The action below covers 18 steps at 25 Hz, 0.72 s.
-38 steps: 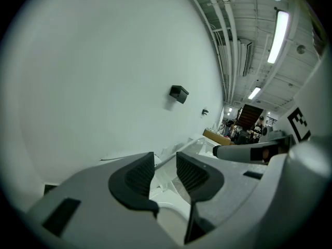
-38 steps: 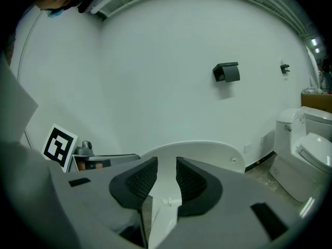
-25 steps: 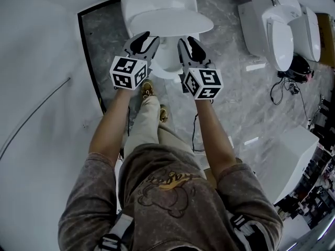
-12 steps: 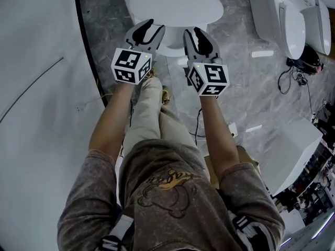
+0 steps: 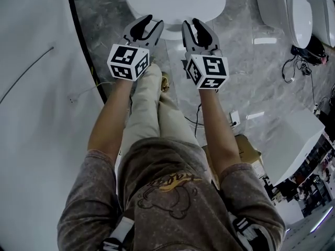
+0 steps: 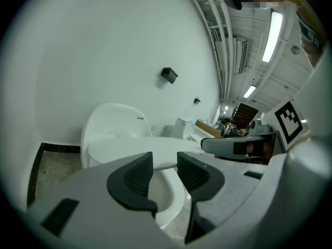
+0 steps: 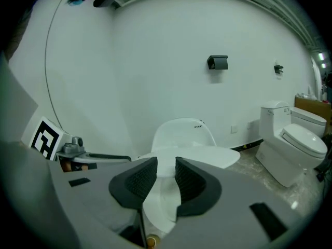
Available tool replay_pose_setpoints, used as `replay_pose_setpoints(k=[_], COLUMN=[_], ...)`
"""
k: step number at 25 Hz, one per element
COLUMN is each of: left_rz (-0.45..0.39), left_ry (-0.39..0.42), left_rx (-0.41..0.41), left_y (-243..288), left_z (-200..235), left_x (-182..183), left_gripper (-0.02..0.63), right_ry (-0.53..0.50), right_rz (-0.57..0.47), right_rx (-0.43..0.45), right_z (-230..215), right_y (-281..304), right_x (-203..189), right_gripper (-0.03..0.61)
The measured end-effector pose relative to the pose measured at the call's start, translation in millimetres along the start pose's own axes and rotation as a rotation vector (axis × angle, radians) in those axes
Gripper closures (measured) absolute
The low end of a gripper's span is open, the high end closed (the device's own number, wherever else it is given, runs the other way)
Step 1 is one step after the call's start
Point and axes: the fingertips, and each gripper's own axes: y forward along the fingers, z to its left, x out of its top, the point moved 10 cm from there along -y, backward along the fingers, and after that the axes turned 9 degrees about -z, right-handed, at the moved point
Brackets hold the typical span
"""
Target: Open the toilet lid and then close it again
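Observation:
The white toilet stands at the top of the head view with its lid (image 5: 178, 1) lowered almost flat over the bowl. In both gripper views the lid (image 6: 124, 149) (image 7: 207, 154) shows as a level slab just above the bowl's rim, in front of the rounded back. My left gripper (image 5: 148, 24) (image 6: 165, 162) and right gripper (image 5: 194, 25) (image 7: 166, 165) hang side by side just short of the lid's front edge, apart from it. Both are open, with nothing between their pads.
A second white toilet (image 5: 296, 14) stands at the upper right, with dark cables (image 5: 293, 61) on the marble floor beside it. A white box (image 5: 288, 150) and a cardboard box (image 5: 246, 150) sit at the right. The person's legs and shoes (image 5: 165, 82) are below the grippers.
The lid has sunk from a tilt, with the bowl showing under it, to nearly flat. Both grippers have drawn back from the toilet and lower, still side by side.

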Motion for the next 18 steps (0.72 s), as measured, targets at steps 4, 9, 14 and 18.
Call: replay_pose_setpoints(k=[4,9,14,18], left_rz=[0.016,0.066,0.118,0.144], left_ry=[-0.002,0.013,0.002,-0.003], left_rx=[0.027,0.035,0.033,0.034], left_y=[-0.9,-2.4,2.5,5.1], left_z=[-0.8,2.9,10.3,15.5], left_x=[-27.7,-65.6,-100.1,-126.4], left_gripper=[0.477,0.494,0.497,0.499], right_ry=[0.010,0.028,0.067,0.092], right_rz=[0.022,0.064,0.077,0.090], right_rx=[-0.017,-0.028,-0.033,-0.046], right_z=[-2.5,-6.9,-15.1,-19.1], right_y=[-6.1,-8.7,-5.6,-4.1], right_x=[-30.3,-72.6,-113.9,-144.1], right_gripper=[0.465,0.465,0.472,0.474])
